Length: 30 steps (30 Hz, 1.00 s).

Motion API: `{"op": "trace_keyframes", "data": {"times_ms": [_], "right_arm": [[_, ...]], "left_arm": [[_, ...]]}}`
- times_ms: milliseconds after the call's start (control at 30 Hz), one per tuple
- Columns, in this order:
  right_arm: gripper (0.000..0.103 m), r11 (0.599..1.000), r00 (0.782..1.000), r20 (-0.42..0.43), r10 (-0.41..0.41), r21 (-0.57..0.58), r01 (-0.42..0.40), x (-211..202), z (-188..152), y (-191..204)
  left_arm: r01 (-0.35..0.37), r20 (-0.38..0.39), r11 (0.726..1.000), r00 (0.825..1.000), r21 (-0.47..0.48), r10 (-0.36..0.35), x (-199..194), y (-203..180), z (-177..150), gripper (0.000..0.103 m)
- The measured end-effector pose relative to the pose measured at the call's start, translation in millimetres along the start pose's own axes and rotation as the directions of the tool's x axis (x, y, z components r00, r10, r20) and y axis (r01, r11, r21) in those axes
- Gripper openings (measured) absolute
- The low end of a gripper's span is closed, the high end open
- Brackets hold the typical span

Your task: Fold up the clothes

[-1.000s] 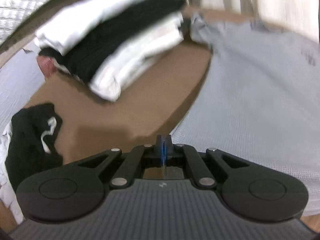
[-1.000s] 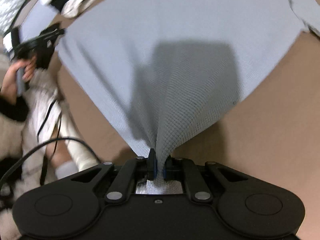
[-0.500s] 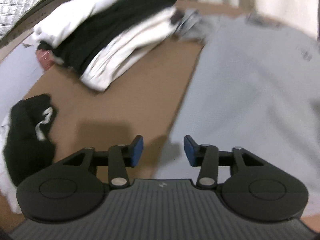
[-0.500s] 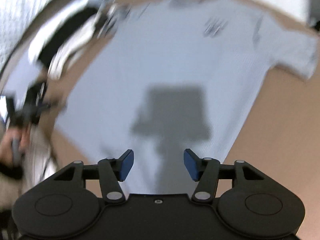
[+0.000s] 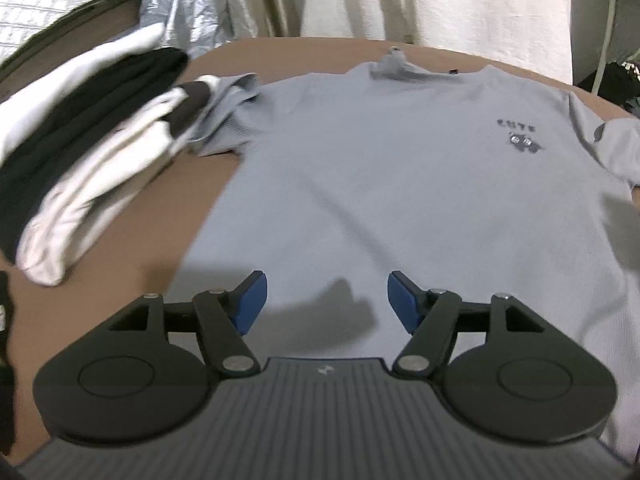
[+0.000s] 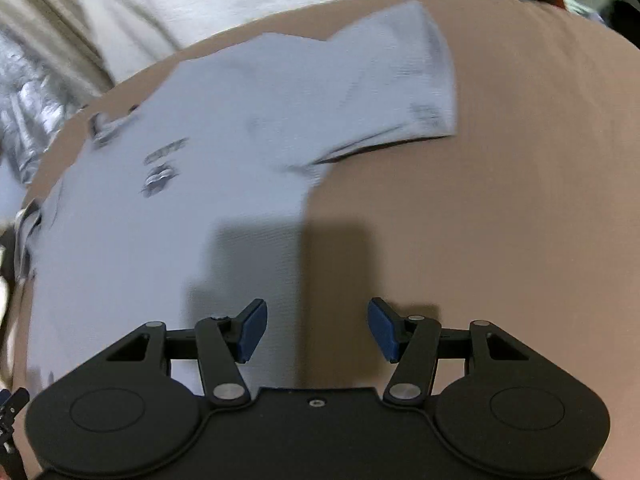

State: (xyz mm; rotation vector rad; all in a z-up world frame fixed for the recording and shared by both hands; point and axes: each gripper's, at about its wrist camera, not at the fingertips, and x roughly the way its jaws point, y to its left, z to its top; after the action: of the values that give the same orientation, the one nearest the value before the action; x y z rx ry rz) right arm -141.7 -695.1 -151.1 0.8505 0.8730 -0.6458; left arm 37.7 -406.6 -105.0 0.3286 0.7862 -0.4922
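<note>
Left gripper [image 5: 323, 300] above t-shirt [image 5: 400, 184]

Looks like somebody's bedroom at home

Brown sheet [image 5: 168, 200] spread like a bed top, a stack of folded clothes [image 5: 80, 128] on its left side, pale curtains [image 5: 440, 0] hanging right behind it, and a quilted white cover [image 5: 48, 0] past the stack.
</note>
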Motion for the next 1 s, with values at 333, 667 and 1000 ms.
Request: {"op": "trace_keyframes", "data": {"times_ms": [333,667,1000], "right_arm": [[0.087,0.996,0.987,0.145,0.076,0.033,-0.081,31,20,-2],[0.067,0.996,0.936,0.347,0.064,0.029,-0.079,48,51,-15],[0.003,0.992,0.852,0.523,-0.023,-0.094,0.085,-6,62,-8]], "left_arm": [[0.047,-0.032,0.999,0.998,0.001,-0.047,64,-65,54,0.066],[-0.004,-0.036,0.999,0.999,0.037,0.005,106,-64,65,0.068],[-0.005,-0.028,0.998,1.0,0.061,0.007,122,-55,74,0.068]]}}
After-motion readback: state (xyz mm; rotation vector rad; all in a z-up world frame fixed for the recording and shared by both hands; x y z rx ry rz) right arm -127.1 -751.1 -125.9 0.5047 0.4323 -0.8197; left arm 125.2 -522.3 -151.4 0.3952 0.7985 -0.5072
